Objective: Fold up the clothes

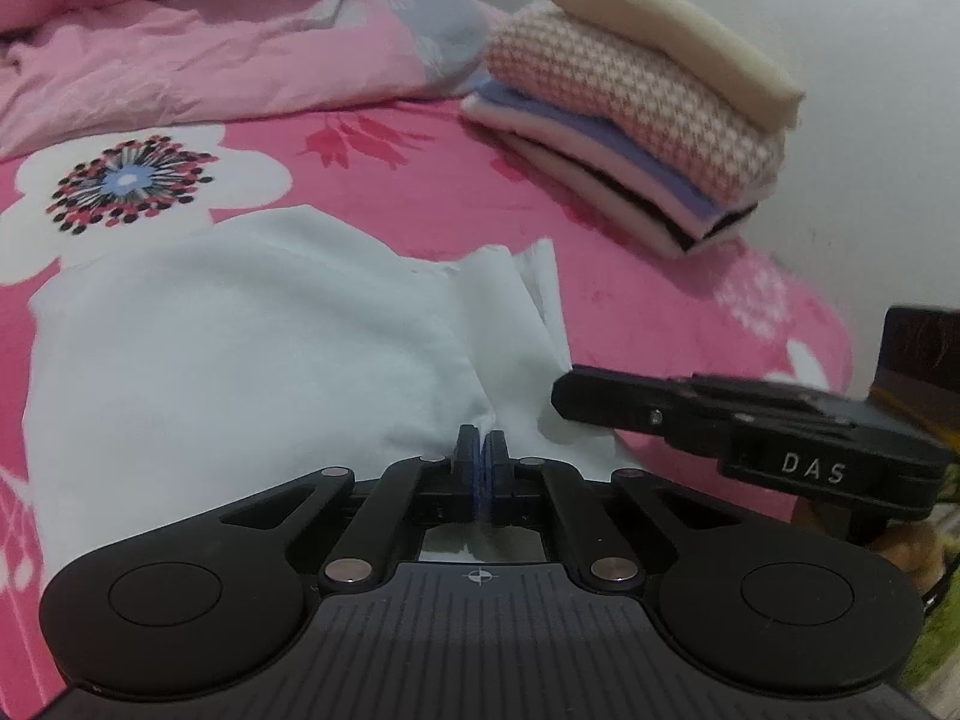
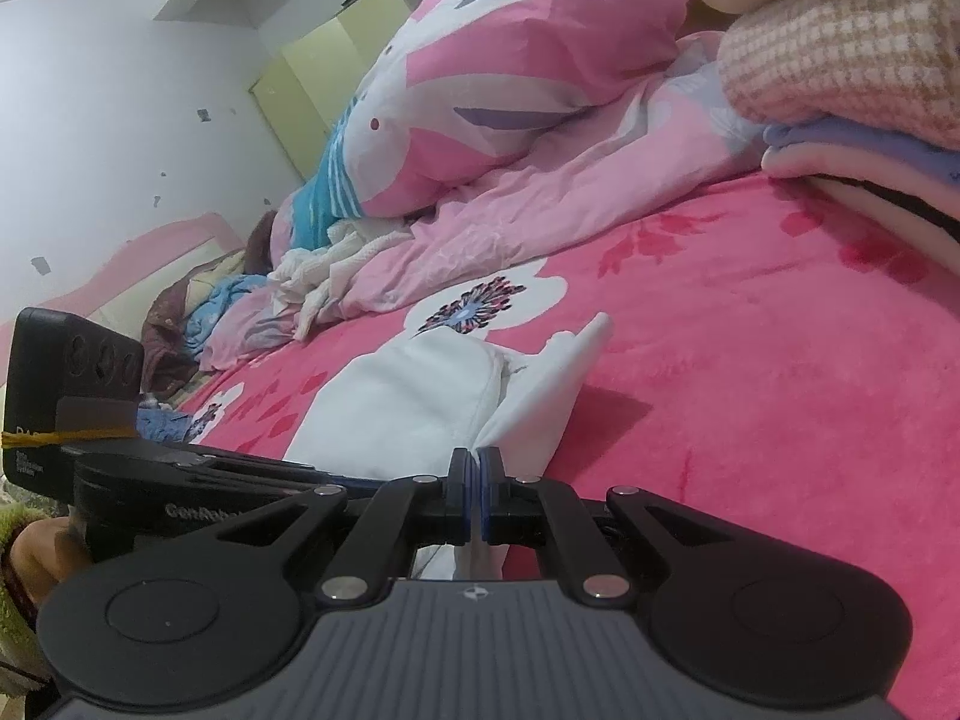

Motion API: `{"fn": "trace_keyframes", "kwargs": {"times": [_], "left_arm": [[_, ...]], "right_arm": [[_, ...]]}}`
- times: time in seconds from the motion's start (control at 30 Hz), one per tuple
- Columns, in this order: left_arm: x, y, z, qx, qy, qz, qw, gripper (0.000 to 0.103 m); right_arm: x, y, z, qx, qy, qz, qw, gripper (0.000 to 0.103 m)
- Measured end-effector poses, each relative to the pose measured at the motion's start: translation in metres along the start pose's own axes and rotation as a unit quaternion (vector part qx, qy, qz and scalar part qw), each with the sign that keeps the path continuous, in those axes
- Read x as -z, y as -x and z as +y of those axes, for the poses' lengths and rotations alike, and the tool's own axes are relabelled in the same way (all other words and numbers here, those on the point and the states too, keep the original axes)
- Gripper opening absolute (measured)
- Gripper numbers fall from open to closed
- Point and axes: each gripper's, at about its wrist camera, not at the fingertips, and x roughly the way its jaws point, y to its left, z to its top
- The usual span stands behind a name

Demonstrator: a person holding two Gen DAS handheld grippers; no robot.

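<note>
My left tongs (image 1: 481, 450) pinch the near edge of the white garment (image 1: 228, 330) lying on the bed (image 1: 630, 276). In the right view, my right tongs (image 2: 476, 468) clamp the same edge. I judge a fold is starting: next, lift both together.

A bed (image 2: 750, 330) with a bright pink flowered cover fills the lower right of the right wrist view. A white wall (image 2: 108, 120) with small dark marks stands upper left, beside a pale yellow-green wardrobe (image 2: 318, 78) at top centre.
</note>
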Motion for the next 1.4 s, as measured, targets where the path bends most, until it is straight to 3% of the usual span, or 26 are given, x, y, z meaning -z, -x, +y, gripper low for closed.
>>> {"fn": "trace_keyframes", "kwargs": {"times": [0.27, 0.5, 0.7, 0.83, 0.97, 1.03, 1.13, 1.27, 1.4], "left_arm": [[0.009, 0.047, 0.004, 0.029, 0.025, -0.103, 0.9939, 0.000], [0.016, 0.057, 0.007, 0.056, 0.040, -0.134, 0.9886, 0.000], [0.022, 0.071, -0.002, 0.064, 0.003, -0.183, 0.9810, 0.000], [0.025, 0.075, -0.001, 0.060, -0.006, -0.201, 0.9778, 0.000], [0.027, 0.076, 0.001, 0.061, -0.007, -0.212, 0.9753, 0.000], [0.029, 0.077, 0.001, 0.060, -0.008, -0.216, 0.9746, 0.000], [0.030, 0.078, 0.003, 0.057, -0.004, -0.219, 0.9741, 0.000], [0.031, 0.079, 0.008, 0.060, 0.006, -0.223, 0.9729, 0.000], [0.032, 0.078, 0.010, 0.063, 0.012, -0.224, 0.9724, 0.000]], "right_arm": [[-0.009, -0.013, 0.019, -0.027, 0.085, 0.053, 0.995, 0.003], [-0.015, -0.031, 0.040, -0.051, 0.172, 0.121, 0.976, 0.003], [-0.016, -0.051, 0.059, -0.056, 0.242, 0.171, 0.953, 0.004], [-0.017, -0.057, 0.061, -0.065, 0.252, 0.172, 0.950, 0.005], [-0.016, -0.064, 0.058, -0.085, 0.263, 0.199, 0.940, 0.005], [-0.020, -0.063, 0.053, -0.090, 0.251, 0.199, 0.943, 0.006], [-0.032, -0.054, 0.044, -0.083, 0.232, 0.167, 0.955, 0.020], [-0.046, -0.040, 0.028, -0.094, 0.196, 0.119, 0.969, 0.020], [-0.050, -0.057, 0.021, -0.097, 0.184, 0.126, 0.970, 0.020]]}}
